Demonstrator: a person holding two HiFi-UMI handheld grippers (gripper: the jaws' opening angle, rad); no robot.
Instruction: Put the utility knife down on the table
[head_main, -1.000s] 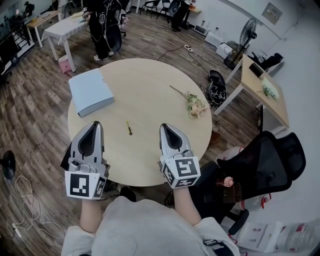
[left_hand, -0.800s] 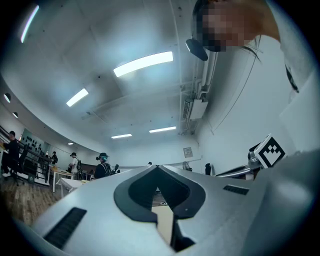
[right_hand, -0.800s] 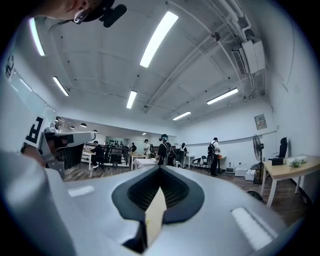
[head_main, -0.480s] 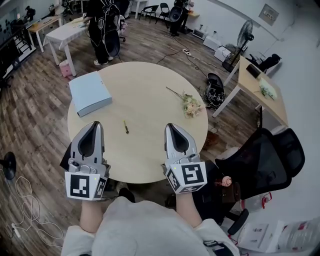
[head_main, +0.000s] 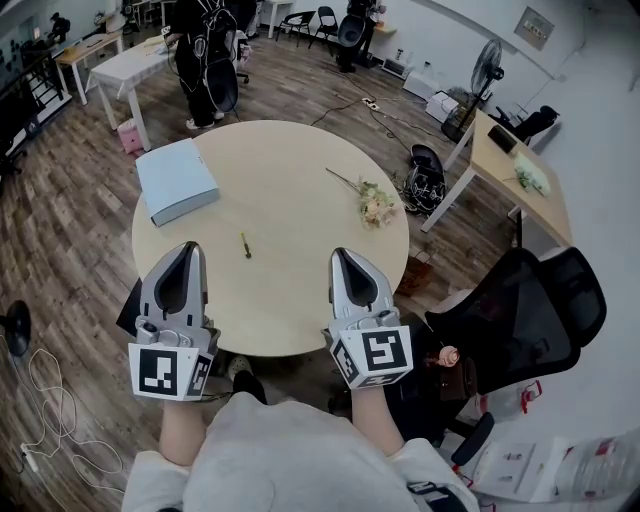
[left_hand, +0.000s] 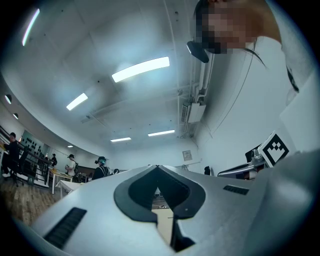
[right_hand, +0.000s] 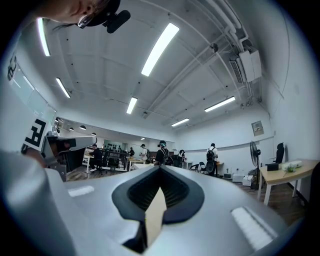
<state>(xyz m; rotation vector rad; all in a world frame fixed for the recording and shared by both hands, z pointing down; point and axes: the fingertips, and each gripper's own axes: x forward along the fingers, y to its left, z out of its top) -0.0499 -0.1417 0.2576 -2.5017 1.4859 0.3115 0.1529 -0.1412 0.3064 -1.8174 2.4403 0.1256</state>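
**On the table: knife down, both my grippers empty**

On the round wooden table (head_main: 300, 165) the utility knife (head_main: 244, 245) lies flat on the bare top. It is a small, dark, slender thing pointing roughly away from me. It sits ahead of my grippers, nearer the left one, and touches neither.

My left gripper (head_main: 187, 250) hangs over the near edge of the table. Its jaws are closed tip to tip with nothing between them. In the left gripper view, only a strip of pale tabletop shows through the gap behind the joined tips.

My right gripper (head_main: 344, 256) is level with the left, also over the near rim. It too is pressed together and carries nothing. Its own view shows the tips meeting, with the room beyond them.

A pale blue binder (head_main: 176, 181) lies closed at the far left of the table, well apart from the knife. A small bunch of flowers (head_main: 375, 206) rests near the right edge, its stem running back toward the middle.

Off the table, a black office chair (head_main: 530, 315) stands to my right. A person (head_main: 205, 50) stands beyond the far rim, beside a white desk (head_main: 125, 62).
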